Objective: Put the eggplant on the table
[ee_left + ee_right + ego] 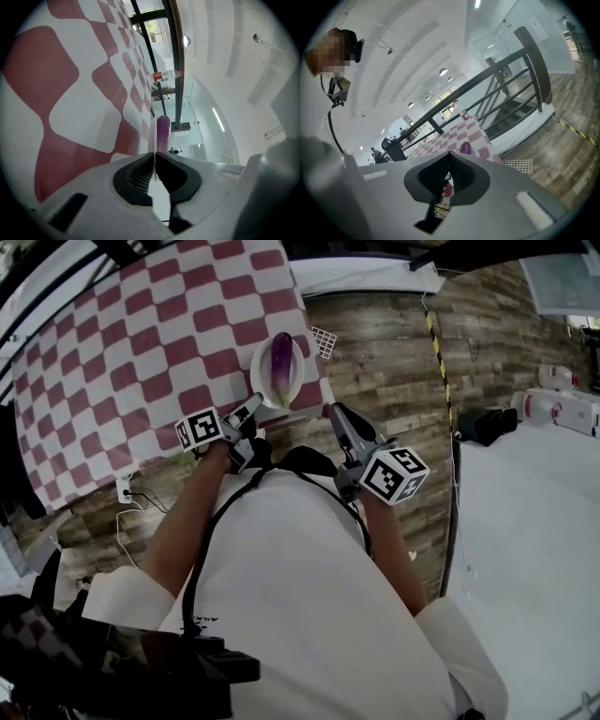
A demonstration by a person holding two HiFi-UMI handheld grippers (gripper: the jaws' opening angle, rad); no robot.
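Purple elongated eggplant [281,357] lies on a round white plate [261,381] at the near edge of the table covered in a red-and-white checked cloth [141,343]. The left gripper [255,407] is clamped on the plate's near rim, with the eggplant just beyond its jaws. The right gripper [336,411] hangs beside the plate over the wooden plank floor [384,362], its jaws together and empty.
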